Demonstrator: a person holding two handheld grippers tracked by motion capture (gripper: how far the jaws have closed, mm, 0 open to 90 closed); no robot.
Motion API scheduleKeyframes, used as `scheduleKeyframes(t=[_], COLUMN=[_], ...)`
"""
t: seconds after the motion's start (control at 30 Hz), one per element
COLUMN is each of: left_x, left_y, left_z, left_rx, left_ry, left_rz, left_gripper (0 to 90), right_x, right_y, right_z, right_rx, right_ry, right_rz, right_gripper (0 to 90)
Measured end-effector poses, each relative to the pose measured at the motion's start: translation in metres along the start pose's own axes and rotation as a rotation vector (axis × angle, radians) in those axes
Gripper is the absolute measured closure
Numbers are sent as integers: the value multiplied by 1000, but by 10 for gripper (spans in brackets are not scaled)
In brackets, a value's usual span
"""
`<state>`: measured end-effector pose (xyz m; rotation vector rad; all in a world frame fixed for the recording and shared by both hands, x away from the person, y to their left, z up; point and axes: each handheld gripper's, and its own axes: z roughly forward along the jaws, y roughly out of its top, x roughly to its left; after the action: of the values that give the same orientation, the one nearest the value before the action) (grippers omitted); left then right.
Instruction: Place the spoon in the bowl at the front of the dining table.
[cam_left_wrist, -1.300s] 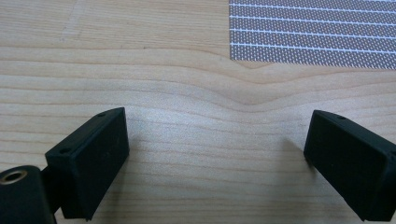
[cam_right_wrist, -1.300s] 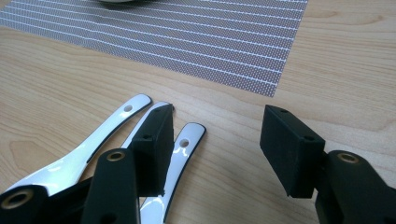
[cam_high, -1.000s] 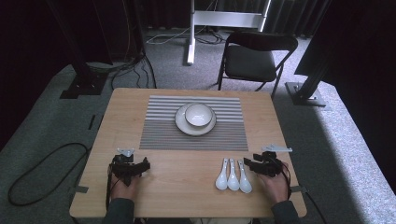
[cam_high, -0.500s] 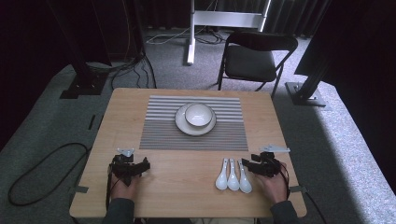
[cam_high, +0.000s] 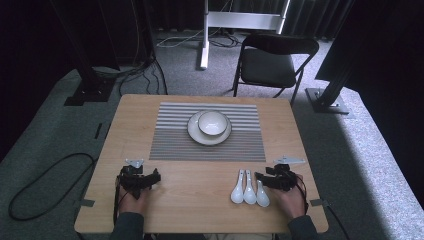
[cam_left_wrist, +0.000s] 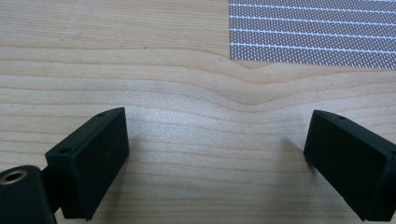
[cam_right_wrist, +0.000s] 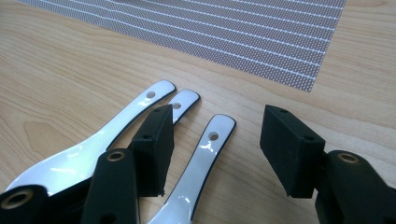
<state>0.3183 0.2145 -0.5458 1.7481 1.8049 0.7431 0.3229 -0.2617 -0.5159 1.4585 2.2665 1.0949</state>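
Note:
Three white ceramic spoons (cam_high: 249, 188) lie side by side near the table's front right, handles pointing toward the striped placemat (cam_high: 175, 140). My right gripper (cam_high: 262, 179) is open just right of them. In the right gripper view its jaws (cam_right_wrist: 218, 149) straddle the handle of the rightmost spoon (cam_right_wrist: 208, 151), low over the wood; the other two spoons (cam_right_wrist: 140, 114) lie left of the left jaw. A white bowl (cam_high: 213, 122) sits on a plate (cam_high: 195, 135) on the placemat. My left gripper (cam_high: 150, 177) rests open at front left, with bare wood between its jaws (cam_left_wrist: 215, 158).
The placemat's near corner (cam_left_wrist: 317, 32) lies ahead of the left gripper. A black folding chair (cam_high: 272, 62) stands beyond the table's far edge. Dark stands and cables are on the floor around the wooden table (cam_high: 130, 120).
My right gripper has slid a little to the left, closer over the spoons. The left gripper has stayed where it was.

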Motion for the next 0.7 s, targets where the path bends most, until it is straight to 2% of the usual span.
scheduleKeyframes(t=[0.47, 0.57, 0.7], left_x=[-2, -3, -3], left_y=[1, 1, 2], left_z=[1, 1, 1], left_rx=[0, 2, 1], left_ry=[-7, -9, -10], left_rz=[11, 12, 12], left_gripper=[70, 70, 70], right_x=[2, 4, 8], right_y=[-6, -7, -8], right_z=[2, 4, 7], right_rx=[40, 53, 74], right_ry=[-7, -11, -30], right_rz=[-11, -22, -62], right_gripper=[456, 458, 472])
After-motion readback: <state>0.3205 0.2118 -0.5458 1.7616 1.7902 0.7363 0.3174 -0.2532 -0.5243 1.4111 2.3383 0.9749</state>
